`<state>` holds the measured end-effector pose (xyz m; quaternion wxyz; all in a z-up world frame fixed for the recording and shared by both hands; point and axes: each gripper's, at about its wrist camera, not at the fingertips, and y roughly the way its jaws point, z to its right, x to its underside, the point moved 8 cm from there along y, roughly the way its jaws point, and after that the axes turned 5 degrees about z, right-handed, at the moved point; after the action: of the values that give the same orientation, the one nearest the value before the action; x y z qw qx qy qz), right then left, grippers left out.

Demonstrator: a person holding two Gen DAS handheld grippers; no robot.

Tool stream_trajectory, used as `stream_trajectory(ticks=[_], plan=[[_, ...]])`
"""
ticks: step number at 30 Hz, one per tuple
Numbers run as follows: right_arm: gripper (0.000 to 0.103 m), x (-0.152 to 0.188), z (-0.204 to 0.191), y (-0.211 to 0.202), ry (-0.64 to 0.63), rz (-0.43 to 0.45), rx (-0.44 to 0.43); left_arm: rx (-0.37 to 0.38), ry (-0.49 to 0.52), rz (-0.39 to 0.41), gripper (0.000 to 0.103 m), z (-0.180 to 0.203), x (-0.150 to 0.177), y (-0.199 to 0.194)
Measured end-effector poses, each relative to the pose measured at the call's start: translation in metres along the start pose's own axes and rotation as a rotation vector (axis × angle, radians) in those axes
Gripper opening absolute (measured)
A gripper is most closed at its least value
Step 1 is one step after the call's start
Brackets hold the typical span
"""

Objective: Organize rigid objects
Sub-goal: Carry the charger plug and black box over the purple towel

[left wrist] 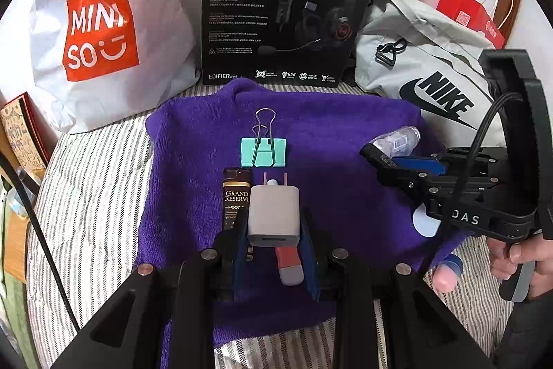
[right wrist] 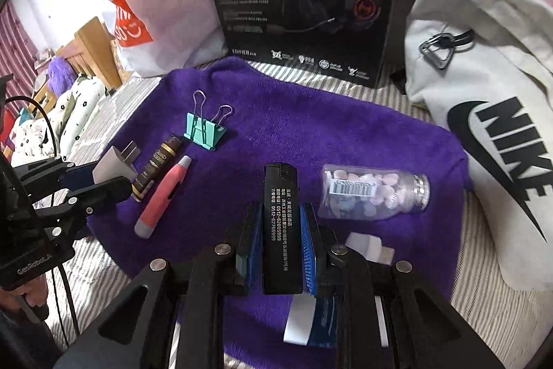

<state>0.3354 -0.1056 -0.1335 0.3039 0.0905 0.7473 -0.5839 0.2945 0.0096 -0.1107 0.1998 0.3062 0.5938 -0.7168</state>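
Observation:
My left gripper (left wrist: 274, 241) is shut on a white USB charger plug (left wrist: 273, 213), held over the purple towel (left wrist: 328, 127); it also shows in the right wrist view (right wrist: 114, 166). My right gripper (right wrist: 281, 230) is shut on a black lighter (right wrist: 280, 223) above the towel (right wrist: 311, 120). On the towel lie a teal binder clip (left wrist: 264, 151) (right wrist: 204, 130), a dark Grand Reserve tube (left wrist: 236, 199) (right wrist: 157, 166), a pink-and-grey pen-shaped item (right wrist: 162, 197) (left wrist: 289, 265), and a clear bottle of pills (right wrist: 373, 192) (left wrist: 397, 139).
A black headset box (left wrist: 287, 2) stands at the back, a white Miniso bag (left wrist: 100, 33) to its left, a grey Nike bag (right wrist: 490, 92) to the right. Blue-and-white items (right wrist: 311, 317) lie under my right gripper. Striped bedding (left wrist: 93, 189) surrounds the towel.

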Motion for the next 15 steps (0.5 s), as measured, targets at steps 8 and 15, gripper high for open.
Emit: stream_trajectory(ticks=[8, 15], plan=[[0.022, 0.006, 0.007, 0.017, -0.004, -0.028, 0.018, 0.006, 0.006, -0.006, 0.026, -0.001, -0.001, 0.008], [0.022, 0.009, 0.007, 0.023, -0.013, -0.035, 0.018, 0.010, 0.009, -0.015, 0.026, -0.001, 0.000, 0.012]])
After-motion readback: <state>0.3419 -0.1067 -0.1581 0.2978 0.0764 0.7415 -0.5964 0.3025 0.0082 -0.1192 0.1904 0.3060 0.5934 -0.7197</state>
